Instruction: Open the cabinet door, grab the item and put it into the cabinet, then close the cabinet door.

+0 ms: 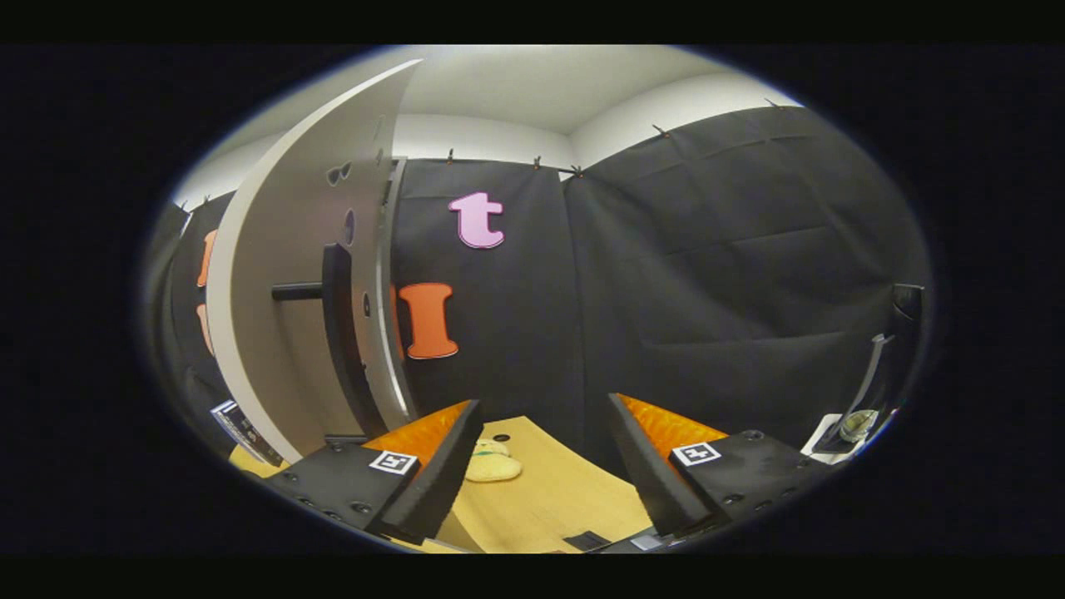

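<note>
My gripper (pixel 545 428) is open, its two fingers spread wide with nothing between them. To the left of the left finger stands the white cabinet door (pixel 283 274), swung open, with a dark bar handle (pixel 337 333) sticking out of its face. A small pale yellow soft item (pixel 492 462) lies on the wooden tabletop (pixel 549 491), just ahead of the left fingertip and a little lower than the fingers. The cabinet's inside is hidden behind the door.
Black cloth walls close off the space beyond the table. At the far right a dark stand (pixel 882 374) rises from a white base beside the right finger. A small dark tag (pixel 586 539) lies on the table near me.
</note>
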`<action>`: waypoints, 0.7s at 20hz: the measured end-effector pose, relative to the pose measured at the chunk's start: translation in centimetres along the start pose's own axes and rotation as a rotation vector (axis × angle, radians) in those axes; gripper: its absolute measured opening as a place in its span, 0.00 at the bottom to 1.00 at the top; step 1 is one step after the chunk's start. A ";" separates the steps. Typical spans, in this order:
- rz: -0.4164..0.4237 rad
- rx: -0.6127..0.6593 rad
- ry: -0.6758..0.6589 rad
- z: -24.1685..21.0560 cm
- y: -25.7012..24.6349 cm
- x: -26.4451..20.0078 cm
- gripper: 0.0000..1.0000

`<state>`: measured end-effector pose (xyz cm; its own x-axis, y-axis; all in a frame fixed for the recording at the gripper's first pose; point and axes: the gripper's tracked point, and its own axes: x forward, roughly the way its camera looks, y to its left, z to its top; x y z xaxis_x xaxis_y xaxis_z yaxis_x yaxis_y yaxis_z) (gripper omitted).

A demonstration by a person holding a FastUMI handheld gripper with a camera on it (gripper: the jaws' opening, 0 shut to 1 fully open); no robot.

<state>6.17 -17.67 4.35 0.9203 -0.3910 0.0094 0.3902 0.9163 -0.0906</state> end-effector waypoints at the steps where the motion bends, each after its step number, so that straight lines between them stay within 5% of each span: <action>1: 0.004 0.001 -0.003 0.0 0.6 -0.3 0.96; 14: 0.149 0.020 0.005 -1.4 12.6 -3.5 0.97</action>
<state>7.83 -4.92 1.76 0.9679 -0.2511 -0.0073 0.2500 0.9657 -0.0703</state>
